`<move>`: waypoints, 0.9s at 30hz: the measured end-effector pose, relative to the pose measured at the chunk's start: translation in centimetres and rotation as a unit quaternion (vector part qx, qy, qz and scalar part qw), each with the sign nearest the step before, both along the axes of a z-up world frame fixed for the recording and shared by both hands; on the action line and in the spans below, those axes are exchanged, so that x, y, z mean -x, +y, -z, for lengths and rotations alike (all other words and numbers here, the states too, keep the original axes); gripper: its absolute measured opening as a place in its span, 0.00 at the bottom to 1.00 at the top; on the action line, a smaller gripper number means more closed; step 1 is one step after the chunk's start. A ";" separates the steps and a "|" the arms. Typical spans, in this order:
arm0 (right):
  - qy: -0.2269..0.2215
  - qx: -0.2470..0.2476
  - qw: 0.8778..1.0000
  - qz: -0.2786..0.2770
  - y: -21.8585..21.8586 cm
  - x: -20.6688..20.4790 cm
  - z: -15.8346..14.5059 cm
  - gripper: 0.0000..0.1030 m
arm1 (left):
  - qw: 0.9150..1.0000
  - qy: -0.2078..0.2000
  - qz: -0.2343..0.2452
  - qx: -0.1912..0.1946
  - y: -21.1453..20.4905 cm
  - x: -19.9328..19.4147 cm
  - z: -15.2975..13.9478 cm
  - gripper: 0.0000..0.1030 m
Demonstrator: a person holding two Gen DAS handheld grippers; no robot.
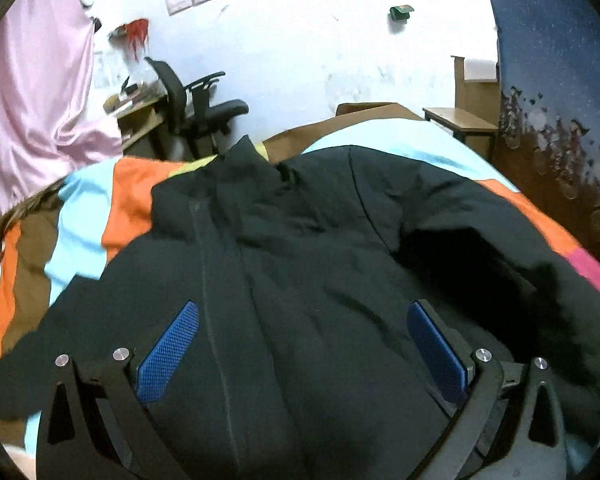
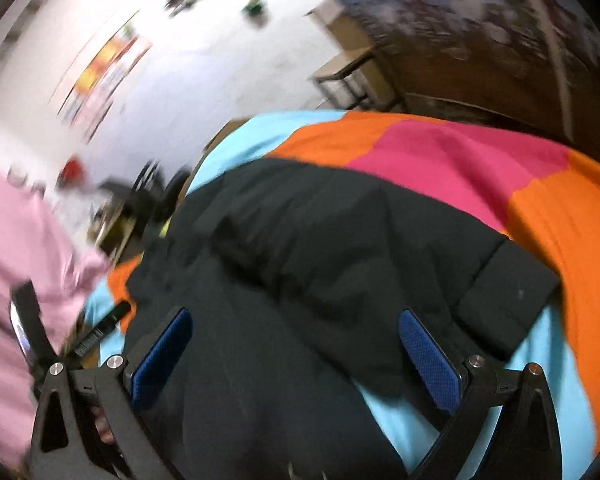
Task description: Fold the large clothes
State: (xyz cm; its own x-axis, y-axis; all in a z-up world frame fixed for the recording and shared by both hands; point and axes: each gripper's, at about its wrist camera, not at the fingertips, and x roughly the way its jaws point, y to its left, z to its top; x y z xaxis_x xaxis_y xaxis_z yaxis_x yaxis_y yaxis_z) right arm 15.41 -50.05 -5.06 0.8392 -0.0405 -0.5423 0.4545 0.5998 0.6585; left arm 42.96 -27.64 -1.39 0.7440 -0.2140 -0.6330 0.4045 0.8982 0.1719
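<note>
A large black padded jacket [image 1: 300, 240] lies front-up on a bed, zip running up to its collar at the far end. My left gripper [image 1: 302, 312] hovers open above the jacket's lower front, blue pads wide apart with nothing between them. In the blurred right wrist view the same jacket [image 2: 320, 248] shows its right sleeve, with the cuff [image 2: 504, 300] resting on the cover. My right gripper [image 2: 294, 320] is open too, above the jacket's body near that sleeve.
The bed carries a striped cover [image 1: 80, 240] in orange, light blue, brown and pink [image 2: 460, 160]. A pink curtain [image 1: 32, 100] hangs at left. A black office chair [image 1: 196, 104] and desk stand beyond the bed, a wooden bench [image 1: 460, 120] by the far wall.
</note>
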 end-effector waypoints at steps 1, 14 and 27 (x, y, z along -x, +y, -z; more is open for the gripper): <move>0.001 -0.007 1.000 0.016 0.0 0.0 0.4 1.00 | 1.000 0.006 -0.001 0.001 -0.4 -1.1 0.7 0.99; 0.020 -0.075 0.992 0.104 0.1 1.9 2.7 0.76 | 0.998 0.058 -0.014 0.002 -6.6 -13.9 7.9 0.99; 0.091 -0.149 0.972 0.154 0.7 3.2 5.0 0.84 | 0.992 0.116 -0.037 0.020 -5.8 -18.1 13.0 0.99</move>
State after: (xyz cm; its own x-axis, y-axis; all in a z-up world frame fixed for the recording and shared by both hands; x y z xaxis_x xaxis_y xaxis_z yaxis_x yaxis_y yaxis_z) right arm 12.21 -49.34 -10.04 0.7014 -0.0929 -0.7067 0.7075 0.2112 0.6744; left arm 61.02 -33.47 -14.41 0.5935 -0.1929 -0.7814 0.3626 0.9308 0.0456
